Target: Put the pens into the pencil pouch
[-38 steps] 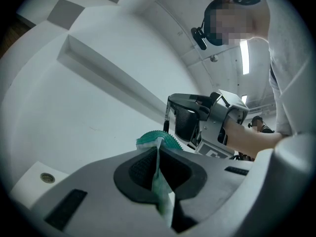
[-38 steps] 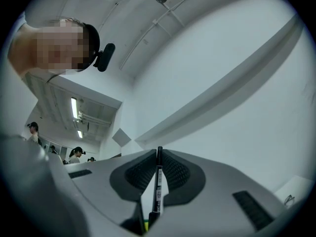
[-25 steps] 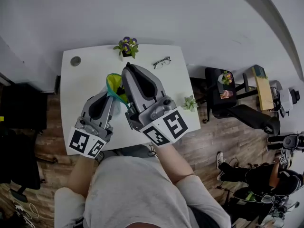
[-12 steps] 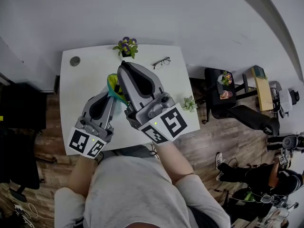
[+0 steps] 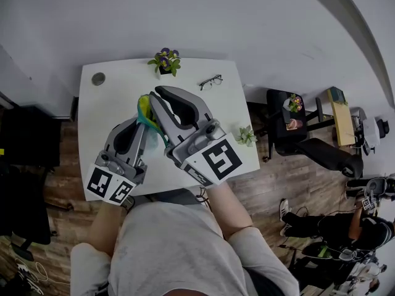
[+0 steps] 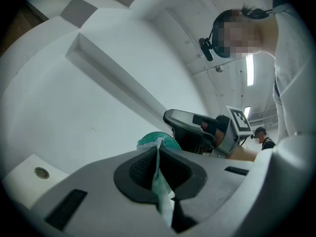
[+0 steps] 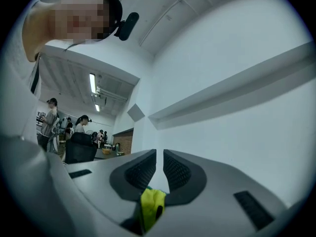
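The pencil pouch [image 5: 145, 106], a green and yellow fabric thing, hangs in the air over the middle of the desk [image 5: 102, 119], a little toward its near edge, and touches nothing but the two tools that hold it. The left gripper [image 6: 157, 157] is clenched on a thin fold of its teal cloth, which runs up between the ribbed pads. The right gripper [image 7: 159, 164] has its jaws drawn almost together and pinches a yellow-green scrap of the same pouch deep at their root. No pen shows in any view, so where the pens lie I cannot tell. By the far edge stands a potted plant [image 5: 164, 61] with a pair of glasses [image 5: 210, 81] near it, and a small succulent [image 5: 247, 134] sits at the right edge. The pouch looks light, limp and thin. It will likely sag shut unless its mouth is pulled apart from two sides, so the rim on either side of the opening seems the best place to hold. A shallow pinch on such cloth may slip.
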The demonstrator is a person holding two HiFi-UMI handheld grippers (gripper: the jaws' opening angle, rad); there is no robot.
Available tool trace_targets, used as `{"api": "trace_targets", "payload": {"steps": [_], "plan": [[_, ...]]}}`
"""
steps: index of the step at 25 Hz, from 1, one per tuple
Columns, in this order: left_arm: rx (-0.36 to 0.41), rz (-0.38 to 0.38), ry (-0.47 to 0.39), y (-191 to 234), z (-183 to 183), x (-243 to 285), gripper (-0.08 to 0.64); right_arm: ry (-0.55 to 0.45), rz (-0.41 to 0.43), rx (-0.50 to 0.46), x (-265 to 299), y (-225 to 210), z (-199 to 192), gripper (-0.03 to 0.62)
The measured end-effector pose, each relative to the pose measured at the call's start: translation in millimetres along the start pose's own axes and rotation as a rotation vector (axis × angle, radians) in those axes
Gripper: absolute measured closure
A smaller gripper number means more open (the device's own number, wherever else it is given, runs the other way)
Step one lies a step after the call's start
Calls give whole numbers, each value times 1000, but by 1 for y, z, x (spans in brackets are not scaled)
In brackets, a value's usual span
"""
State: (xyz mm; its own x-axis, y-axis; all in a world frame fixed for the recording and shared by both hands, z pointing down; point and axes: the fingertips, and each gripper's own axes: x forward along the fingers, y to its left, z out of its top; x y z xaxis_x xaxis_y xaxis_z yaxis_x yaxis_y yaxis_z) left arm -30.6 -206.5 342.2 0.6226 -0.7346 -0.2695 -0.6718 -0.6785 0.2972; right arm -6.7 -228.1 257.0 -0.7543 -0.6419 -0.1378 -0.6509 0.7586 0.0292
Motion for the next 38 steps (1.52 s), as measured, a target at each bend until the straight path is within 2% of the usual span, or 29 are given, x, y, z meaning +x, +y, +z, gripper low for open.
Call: {"api": "trace_targets", "payload": {"steps": [6, 12, 22, 30, 38], "plan": [[5, 12, -11, 4, 5, 0, 526, -15, -52, 29, -9, -14, 3, 537], [30, 31, -10, 11, 13, 0, 526, 35, -123, 23, -23, -26, -10, 541], [99, 66, 43, 19, 22, -1, 526, 105, -233, -19, -46, -34, -28, 548], [152, 91, 81, 21, 34, -16, 526, 125, -330, -22, -68, -33, -36, 548], [157, 106, 75, 19, 45, -37, 526, 121, -438, -14, -98, -24, -41, 548]]}}
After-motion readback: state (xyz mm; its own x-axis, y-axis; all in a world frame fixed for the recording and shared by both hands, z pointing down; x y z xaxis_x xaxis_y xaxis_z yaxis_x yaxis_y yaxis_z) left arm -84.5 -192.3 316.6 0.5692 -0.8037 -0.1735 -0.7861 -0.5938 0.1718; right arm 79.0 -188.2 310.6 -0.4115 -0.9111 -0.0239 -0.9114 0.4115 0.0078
